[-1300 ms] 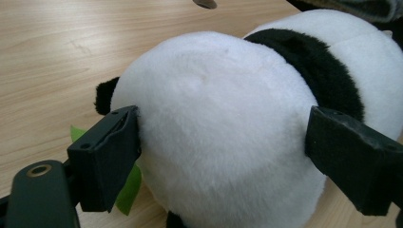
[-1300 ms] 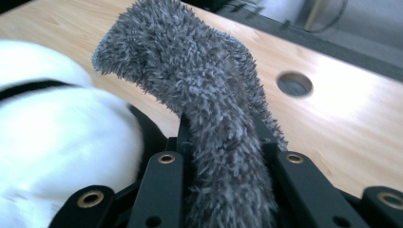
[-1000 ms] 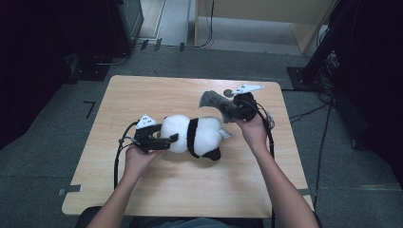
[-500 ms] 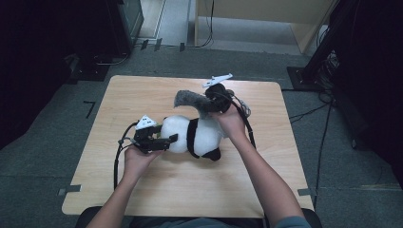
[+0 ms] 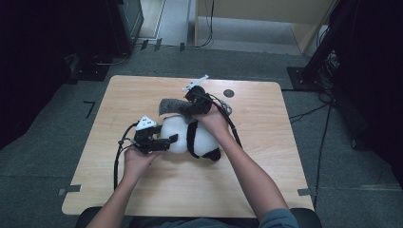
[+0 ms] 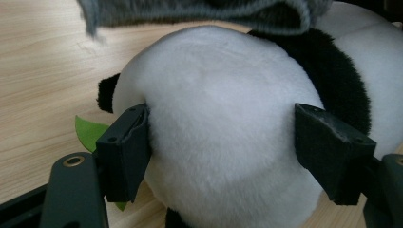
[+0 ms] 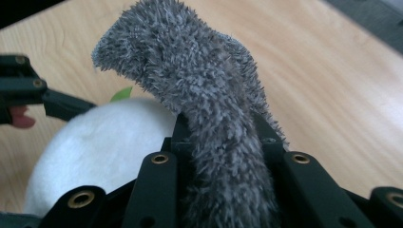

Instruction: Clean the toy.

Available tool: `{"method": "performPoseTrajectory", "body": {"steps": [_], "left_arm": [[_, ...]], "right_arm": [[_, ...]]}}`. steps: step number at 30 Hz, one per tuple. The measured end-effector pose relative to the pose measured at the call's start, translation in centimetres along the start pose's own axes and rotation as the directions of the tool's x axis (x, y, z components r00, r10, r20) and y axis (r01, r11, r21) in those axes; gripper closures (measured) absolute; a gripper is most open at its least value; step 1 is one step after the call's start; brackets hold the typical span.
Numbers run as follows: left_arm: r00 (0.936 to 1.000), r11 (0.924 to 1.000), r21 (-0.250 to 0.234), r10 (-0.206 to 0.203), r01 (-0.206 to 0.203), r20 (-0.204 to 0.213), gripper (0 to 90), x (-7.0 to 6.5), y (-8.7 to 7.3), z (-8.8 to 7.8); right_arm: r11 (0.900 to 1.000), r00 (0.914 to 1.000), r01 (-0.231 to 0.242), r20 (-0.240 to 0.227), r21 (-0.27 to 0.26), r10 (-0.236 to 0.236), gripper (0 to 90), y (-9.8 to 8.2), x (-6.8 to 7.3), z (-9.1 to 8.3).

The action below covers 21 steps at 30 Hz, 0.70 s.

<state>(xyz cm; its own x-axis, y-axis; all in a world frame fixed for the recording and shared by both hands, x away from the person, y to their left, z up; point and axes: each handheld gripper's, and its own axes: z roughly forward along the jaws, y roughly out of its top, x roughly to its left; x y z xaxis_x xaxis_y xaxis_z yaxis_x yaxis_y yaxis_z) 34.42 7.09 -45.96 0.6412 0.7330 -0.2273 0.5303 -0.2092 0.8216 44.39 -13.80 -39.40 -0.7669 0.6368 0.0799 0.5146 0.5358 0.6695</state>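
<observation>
left claw [image 6: 223, 156]: the panda's [image 6: 223, 142] white head is set between the jaws, and both pads are pressed into the plush at its sides, so the toy is pinned to the table [image 6: 43, 57] directly ahead of this claw.
right claw [image 7: 221, 142]: a grey cloth [image 7: 199, 95] is pinched between the jaws, which are nearly together; the cloth rises from them and flops forward past the tips.
cloth to panda: the free end is hung over the panda's head, just beyond and above the left claw; in the high view the cloth [image 5: 172, 106] is seen at the far side of the panda [image 5: 192, 137], close to it, and contact cannot be judged.
nearer hand: the cloth is carried by the right claw [image 5: 192, 108]; the panda is steadied by the left claw [image 5: 166, 141].
panda axis: laid across the table, head toward the left claw, body and black legs away toward the right arm.
cloth axis: run along the right claw's line, its tip pointed toward the left claw.
coming move, as judged: the cloth is likely to be drawn down over the head.
</observation>
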Motion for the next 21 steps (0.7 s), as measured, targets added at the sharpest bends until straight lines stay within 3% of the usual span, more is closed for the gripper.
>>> {"method": "performPoseTrajectory", "body": {"steps": [3,6,11,21], "left_arm": [[1.0000,0.9999,0.012,-0.008,0.008,-0.004,23.9,0.1,0.0,0.0],[0.9999,0.9998,0.016,-0.014,0.014,-0.005,24.5,0.0,0.0,0.0],[0.9997,0.9994,0.027,-0.023,0.023,-0.006,24.9,0.1,0.0,0.1],[0.9996,0.9991,0.031,-0.029,0.028,0.003,25.3,0.2,-0.2,0.1]], "right_arm": [[0.999,0.9998,0.015,-0.017,0.047,-0.014,70.0,-0.2,0.1,0.9],[0.999,0.9996,0.003,-0.029,0.053,-0.001,69.8,-0.4,-0.3,1.0],[0.997,0.9999,0.013,-0.006,0.082,-0.012,69.9,-0.8,-0.7,1.1],[0.992,0.9998,-0.018,0.002,0.127,0.018,71.4,-1.9,-2.6,0.4]]}}
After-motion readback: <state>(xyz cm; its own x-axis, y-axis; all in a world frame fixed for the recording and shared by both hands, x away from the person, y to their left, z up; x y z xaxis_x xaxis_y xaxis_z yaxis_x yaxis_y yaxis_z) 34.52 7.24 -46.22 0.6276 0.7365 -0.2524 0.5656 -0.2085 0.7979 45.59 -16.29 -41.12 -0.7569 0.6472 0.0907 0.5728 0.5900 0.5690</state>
